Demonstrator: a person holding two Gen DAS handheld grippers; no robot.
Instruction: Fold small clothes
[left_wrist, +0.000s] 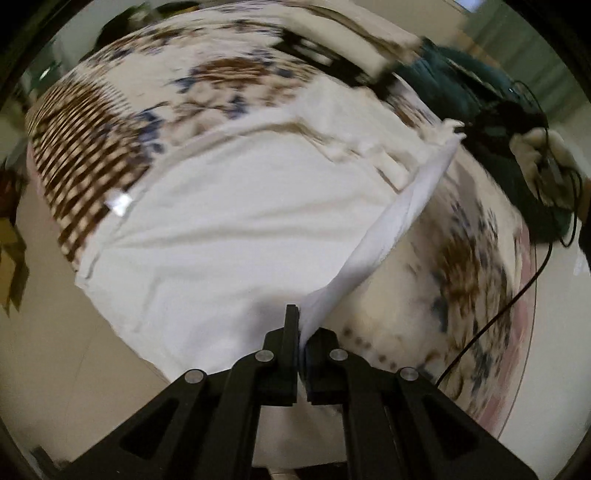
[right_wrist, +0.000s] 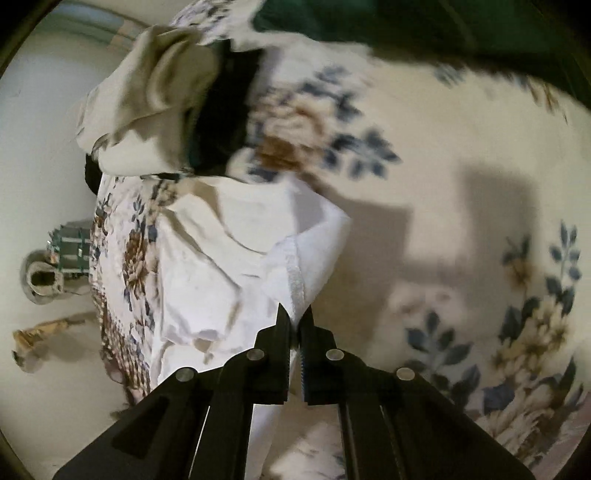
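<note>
A white garment lies spread on a floral tablecloth. My left gripper is shut on its right edge, and that edge rises from the cloth as a taut fold. In the right wrist view the same white garment is bunched and lifted. My right gripper is shut on its hemmed edge. Both views are blurred by motion.
A pile of cream and black clothes lies at the far side of the floral tablecloth. A dark green cloth lies at the back, with a black cable beside it. Pale floor surrounds the table.
</note>
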